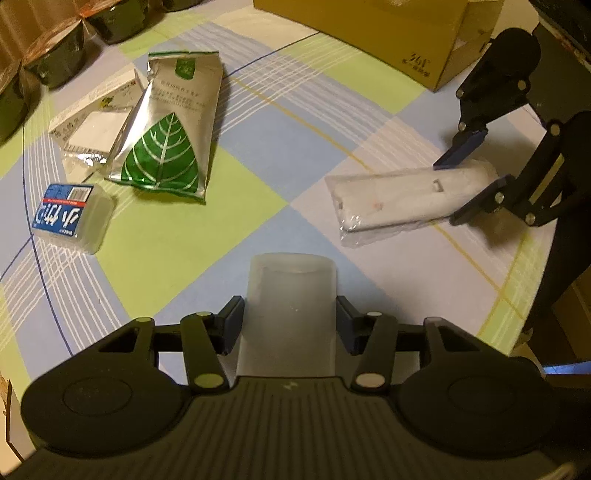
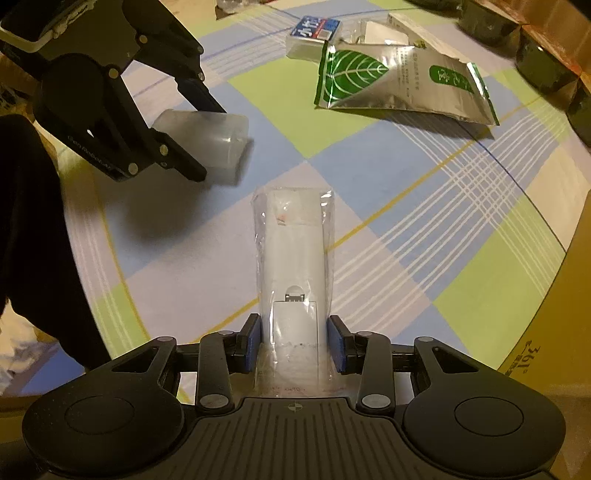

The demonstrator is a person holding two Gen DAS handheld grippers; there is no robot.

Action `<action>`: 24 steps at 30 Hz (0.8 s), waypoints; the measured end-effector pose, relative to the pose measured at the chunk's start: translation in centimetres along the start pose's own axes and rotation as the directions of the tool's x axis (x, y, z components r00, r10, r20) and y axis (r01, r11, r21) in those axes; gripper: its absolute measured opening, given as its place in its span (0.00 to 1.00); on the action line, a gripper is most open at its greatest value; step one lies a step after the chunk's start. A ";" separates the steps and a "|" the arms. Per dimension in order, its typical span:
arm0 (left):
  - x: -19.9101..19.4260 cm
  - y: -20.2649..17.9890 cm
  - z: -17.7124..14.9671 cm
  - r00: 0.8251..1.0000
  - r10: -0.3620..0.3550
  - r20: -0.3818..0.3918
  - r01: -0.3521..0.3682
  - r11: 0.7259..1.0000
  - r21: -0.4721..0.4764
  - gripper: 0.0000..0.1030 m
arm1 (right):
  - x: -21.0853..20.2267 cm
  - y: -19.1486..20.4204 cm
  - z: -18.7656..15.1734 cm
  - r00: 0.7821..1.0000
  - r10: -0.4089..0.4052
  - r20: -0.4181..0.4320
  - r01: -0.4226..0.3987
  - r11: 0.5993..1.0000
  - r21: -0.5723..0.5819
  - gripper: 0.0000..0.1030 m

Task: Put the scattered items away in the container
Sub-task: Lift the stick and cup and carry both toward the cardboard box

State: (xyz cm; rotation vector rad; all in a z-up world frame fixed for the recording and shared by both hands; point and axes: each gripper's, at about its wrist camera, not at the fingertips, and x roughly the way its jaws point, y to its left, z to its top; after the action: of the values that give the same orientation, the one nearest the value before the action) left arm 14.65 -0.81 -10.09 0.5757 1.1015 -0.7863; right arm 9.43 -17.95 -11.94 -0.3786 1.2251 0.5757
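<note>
The left gripper (image 1: 290, 325) has its 2 blue-padded jaws pinching a frosted plastic tub (image 1: 291, 295), which lies on its side on the checked tablecloth (image 1: 177, 240), near the edge of the table closest to the left camera. In the right wrist view the same tub (image 2: 218, 136) shows between the left gripper's black fingers (image 2: 199, 96), resting on the cloth.

The right gripper (image 2: 293, 343) has its 2 jaws pressed against the sides of a white remote (image 2: 293, 266) sealed in a clear bag; the pads touch the bag at the remote's near end. From the left wrist view the remote (image 1: 402, 199) lies flat on the cloth toward the right edge, with the right gripper (image 1: 465, 184) straddling its end.

A cardboard box (image 1: 373, 29) stands at the far right corner of the table, apart from the remote.

A silver pouch (image 1: 170, 129) with a green leaf print lies toward the far left, overlapping a clear pack (image 1: 92, 129) holding something white. A small box with a blue label (image 1: 70, 212) sits just beside them, nearer the left edge. Dark round tubs (image 1: 55, 62) line the far left edge.
</note>
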 end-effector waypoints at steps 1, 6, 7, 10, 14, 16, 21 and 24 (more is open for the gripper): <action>-0.2 -0.1 0.1 1.000 0.002 0.003 -0.002 1.000 0.001 0.46 | -0.2 0.1 -0.1 1.000 -0.003 0.004 0.003 1.000 0.002 0.39; -1.4 -0.6 0.6 1.000 0.010 0.017 -0.010 1.000 0.007 0.46 | -2.0 0.3 -0.8 0.999 -0.022 0.030 0.021 1.000 0.015 0.39; -1.7 -0.8 0.8 1.000 0.011 0.021 -0.011 1.000 0.007 0.46 | -2.4 0.3 -0.9 0.999 -0.027 0.035 0.027 0.999 0.019 0.39; -2.5 -1.3 1.3 0.999 0.016 0.030 -0.016 1.000 0.014 0.46 | -3.6 0.2 -1.2 0.997 -0.049 0.051 0.047 0.998 0.031 0.39; -3.5 -2.2 2.0 0.999 0.027 0.041 -0.029 0.999 0.029 0.46 | -5.3 0.1 -1.5 0.994 -0.076 0.074 0.072 0.996 0.047 0.39; -4.1 -2.6 2.5 0.998 0.030 0.049 -0.032 0.999 0.034 0.46 | -6.1 0.0 -1.7 0.993 -0.087 0.082 0.083 0.995 0.050 0.39; -5.3 -4.0 3.8 0.997 0.040 0.065 -0.043 0.998 0.055 0.46 | -8.1 -0.3 -2.3 0.988 -0.116 0.105 0.111 0.992 0.058 0.39; -6.0 -4.7 4.6 0.996 0.045 0.072 -0.051 0.996 0.074 0.46 | -9.5 -0.5 -2.6 0.983 -0.135 0.126 0.128 0.990 0.065 0.39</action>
State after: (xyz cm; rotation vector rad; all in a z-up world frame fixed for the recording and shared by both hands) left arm 12.02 -5.50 -3.02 0.6322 0.9933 -0.8034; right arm 5.59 -21.79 -3.70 -0.3658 1.0798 0.4444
